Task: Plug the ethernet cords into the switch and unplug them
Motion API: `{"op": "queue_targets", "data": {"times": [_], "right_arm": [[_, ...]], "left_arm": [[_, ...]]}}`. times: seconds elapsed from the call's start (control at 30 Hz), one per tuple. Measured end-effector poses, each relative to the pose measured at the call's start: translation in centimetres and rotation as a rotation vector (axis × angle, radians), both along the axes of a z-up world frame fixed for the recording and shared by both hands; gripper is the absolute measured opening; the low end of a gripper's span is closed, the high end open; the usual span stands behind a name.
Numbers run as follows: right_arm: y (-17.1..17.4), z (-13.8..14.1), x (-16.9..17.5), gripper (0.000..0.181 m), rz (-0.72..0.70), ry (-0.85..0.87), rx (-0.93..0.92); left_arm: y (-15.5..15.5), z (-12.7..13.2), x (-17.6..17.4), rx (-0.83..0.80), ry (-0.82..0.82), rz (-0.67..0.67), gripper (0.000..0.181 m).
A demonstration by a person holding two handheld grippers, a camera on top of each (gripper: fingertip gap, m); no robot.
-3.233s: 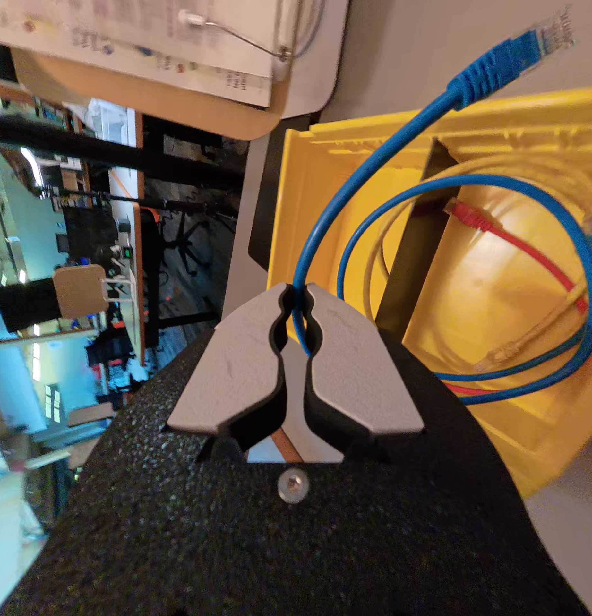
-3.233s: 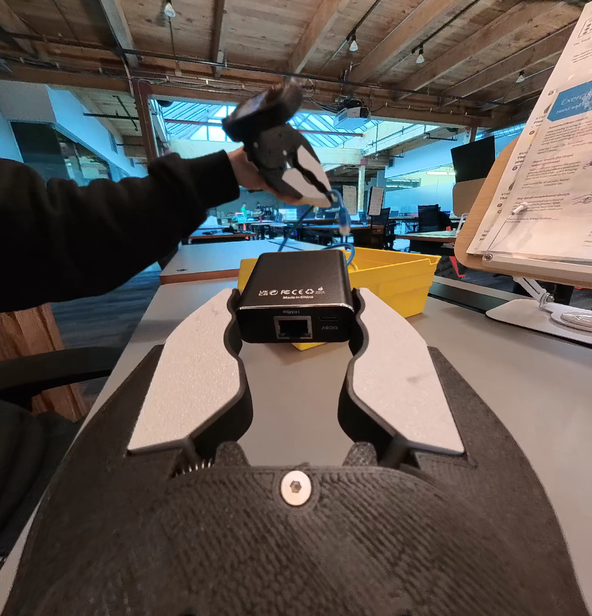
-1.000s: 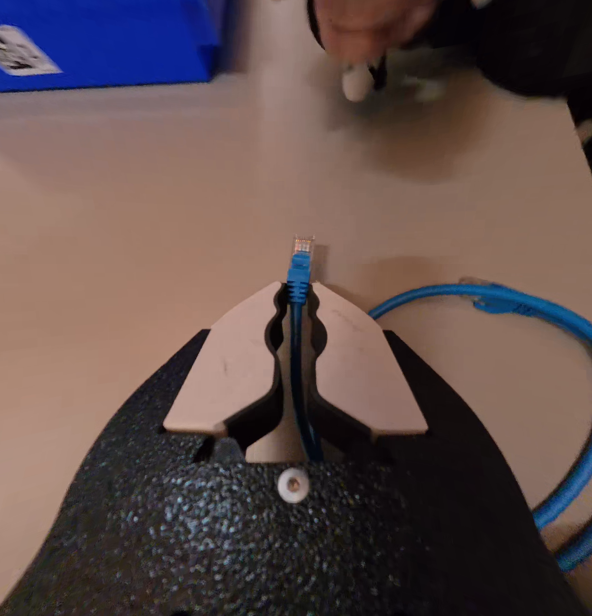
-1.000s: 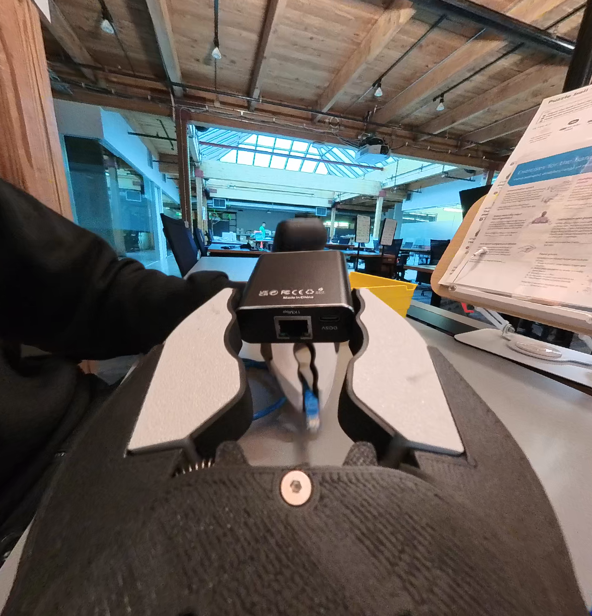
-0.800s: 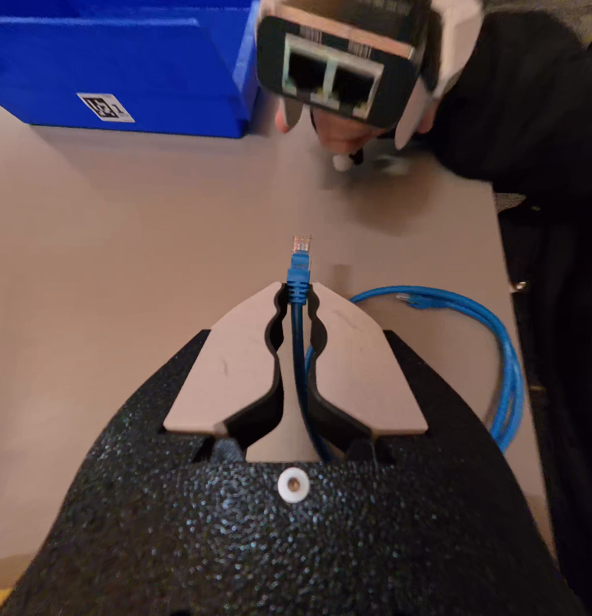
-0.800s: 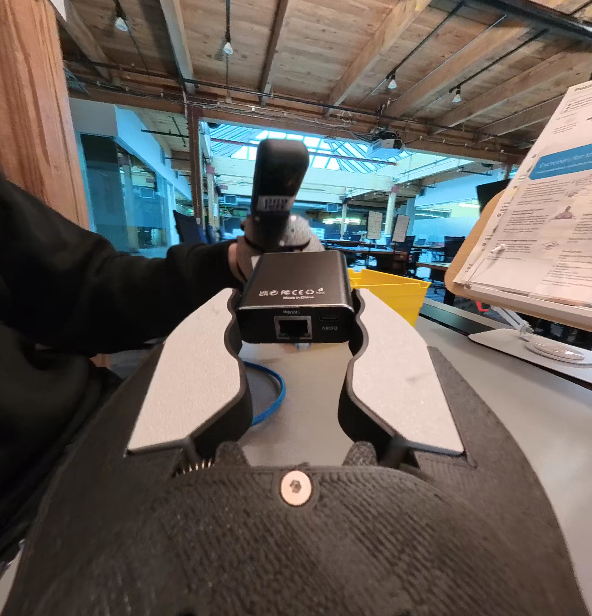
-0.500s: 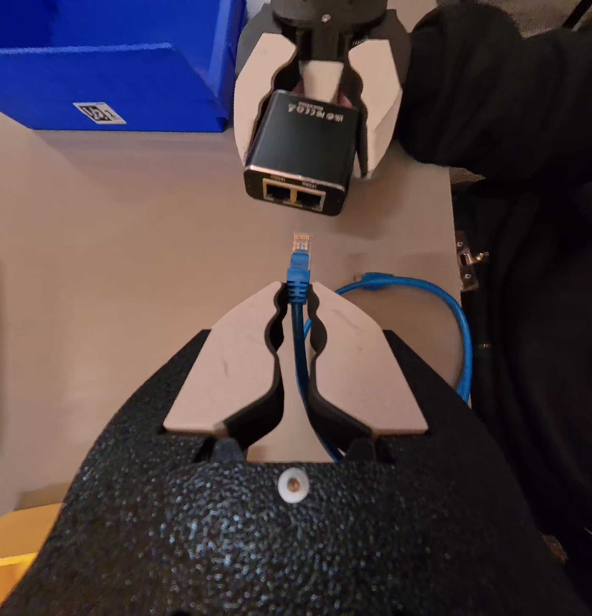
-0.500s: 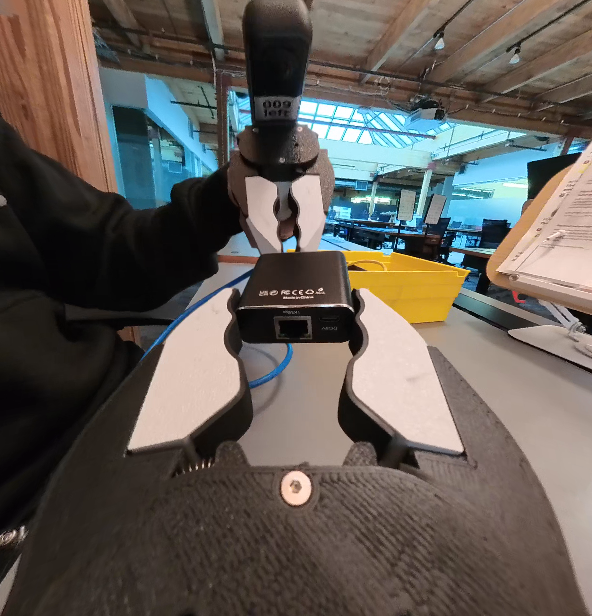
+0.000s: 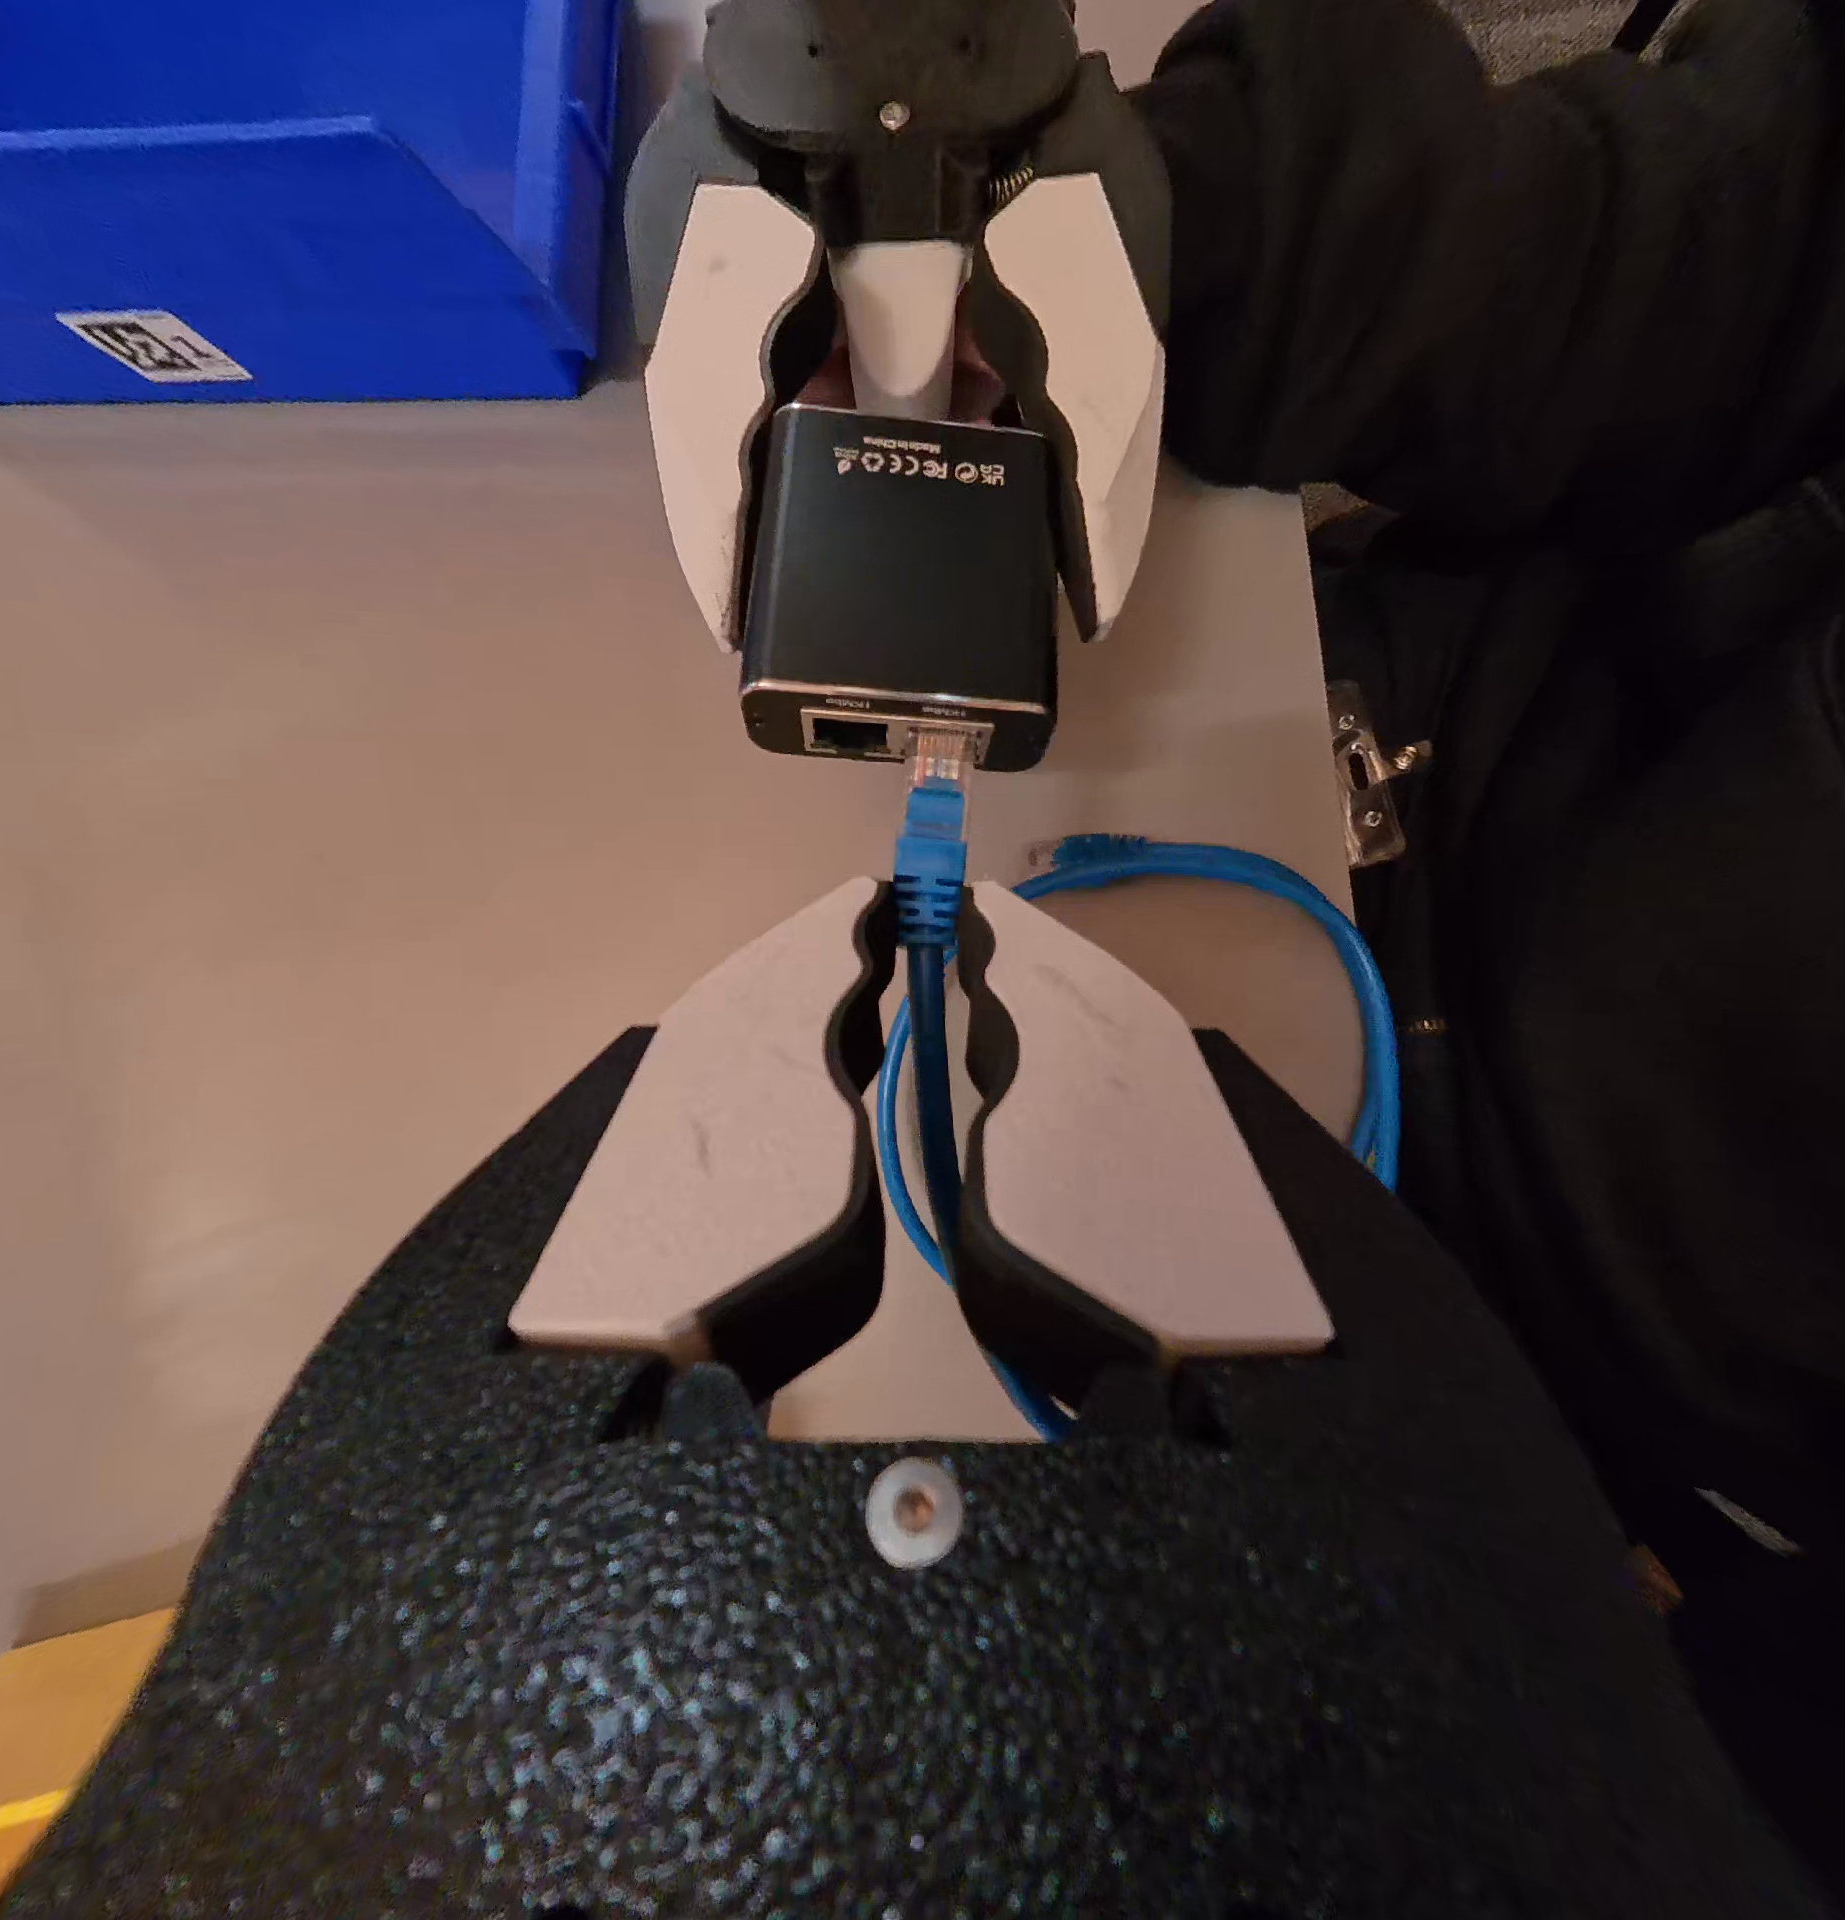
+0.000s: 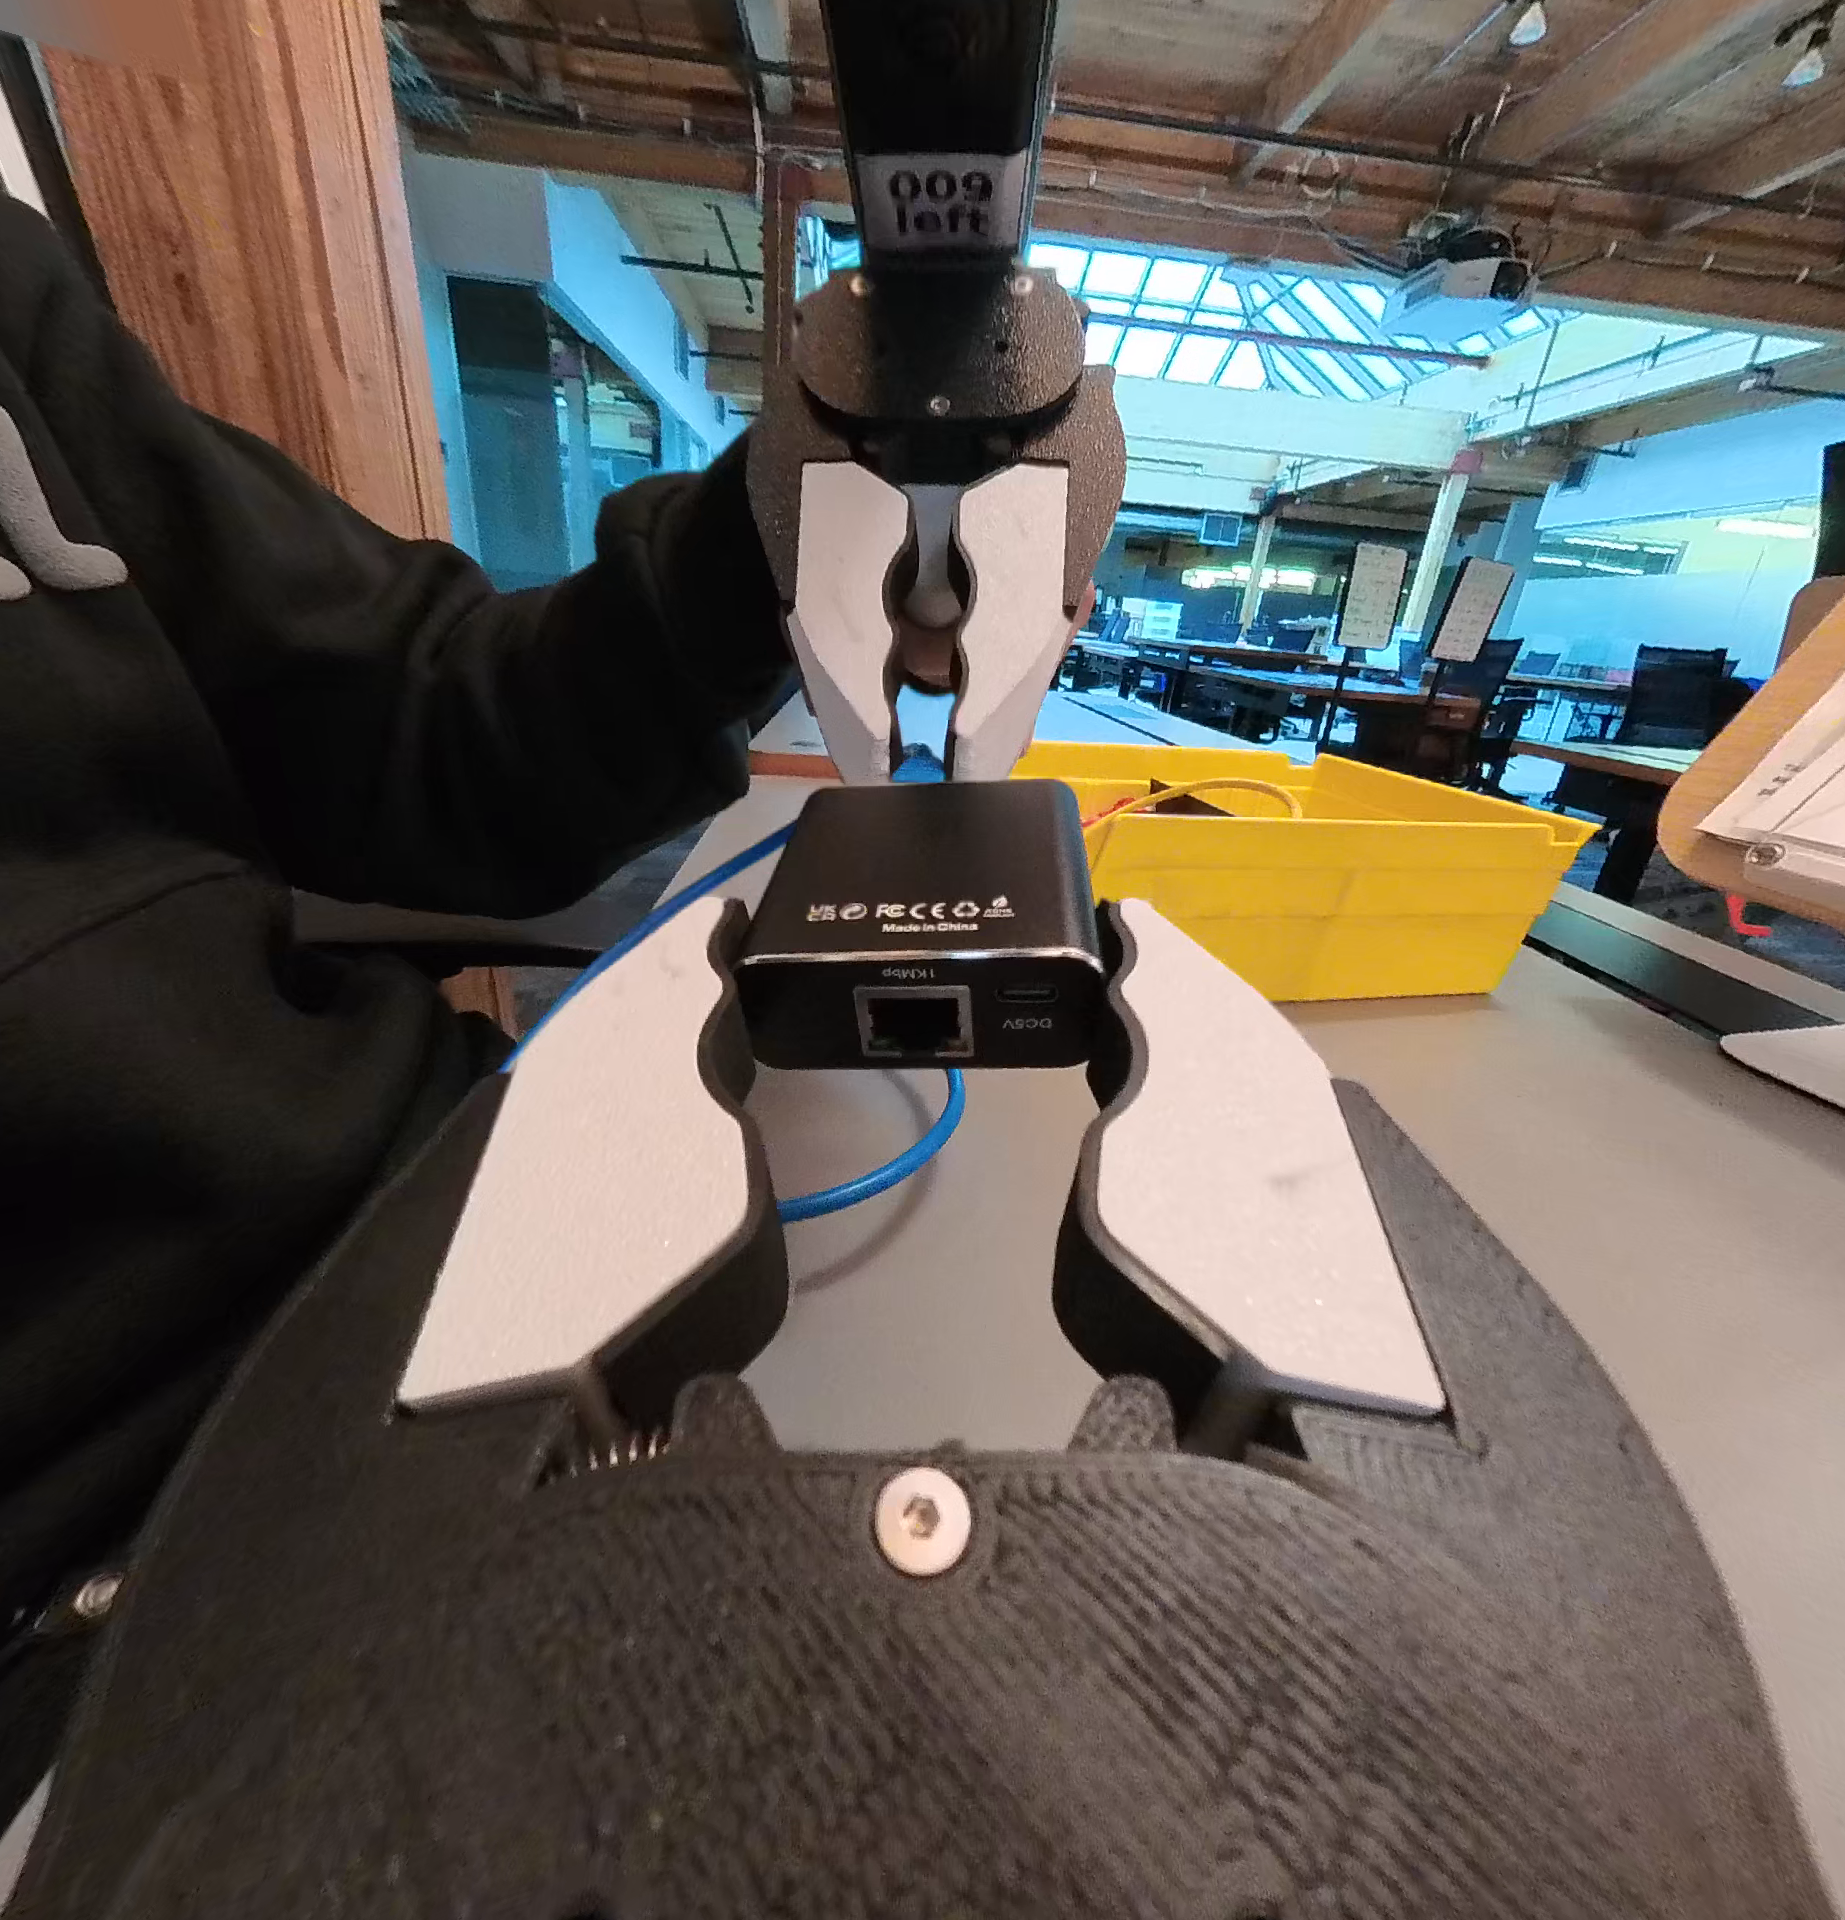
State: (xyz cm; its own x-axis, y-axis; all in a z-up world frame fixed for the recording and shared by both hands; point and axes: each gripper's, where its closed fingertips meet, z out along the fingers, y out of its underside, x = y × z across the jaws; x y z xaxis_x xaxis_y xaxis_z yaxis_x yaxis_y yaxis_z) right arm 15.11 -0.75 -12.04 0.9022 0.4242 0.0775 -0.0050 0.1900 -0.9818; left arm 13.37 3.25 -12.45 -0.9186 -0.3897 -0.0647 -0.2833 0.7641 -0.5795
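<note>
Blue ethernet cord (image 9: 928, 1049) is running up between the closed fingers of the left gripper (image 9: 923, 894), which is pinching it just behind the ribbed boot, so that the clear plug (image 9: 939, 764) is sticking out ahead of the fingertips. That plug is sitting at the mouth of the right-hand port of the black switch (image 9: 902, 582); whether it is fully seated cannot be told, while the port beside it is standing empty. The right gripper (image 10: 918, 966) is clamping the switch by its two sides, jaws spread only as wide as the casing, holding it in the air above the grey desk (image 9: 326, 831). In the right wrist view the left gripper (image 10: 923, 764) is pointing down at the far end of the switch (image 10: 923, 914). Slack cord is lying looped on the desk near its edge by the person's black sleeve (image 9: 1520, 260), its other plug (image 9: 1079, 850) lying loose. Behind are sitting a yellow bin (image 10: 1313, 883) and a blue bin (image 9: 274, 239).
</note>
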Motion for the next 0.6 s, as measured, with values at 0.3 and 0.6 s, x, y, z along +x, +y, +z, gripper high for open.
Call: {"op": "queue_targets", "data": {"times": [0.3, 0.6], "right_arm": [[1.0, -0.7, 0.1, 0.065, -0.027, -0.002, -0.050], [0.7, -0.2, 0.8, 0.064, -0.074, -0.012, -0.002]], "left_arm": [[-0.1, -0.4, 0.6, -0.047, -0.036, 0.042, 0.010], [1.7, 3.4, 1.8, -0.217, -0.192, 0.158, 0.031]]}}
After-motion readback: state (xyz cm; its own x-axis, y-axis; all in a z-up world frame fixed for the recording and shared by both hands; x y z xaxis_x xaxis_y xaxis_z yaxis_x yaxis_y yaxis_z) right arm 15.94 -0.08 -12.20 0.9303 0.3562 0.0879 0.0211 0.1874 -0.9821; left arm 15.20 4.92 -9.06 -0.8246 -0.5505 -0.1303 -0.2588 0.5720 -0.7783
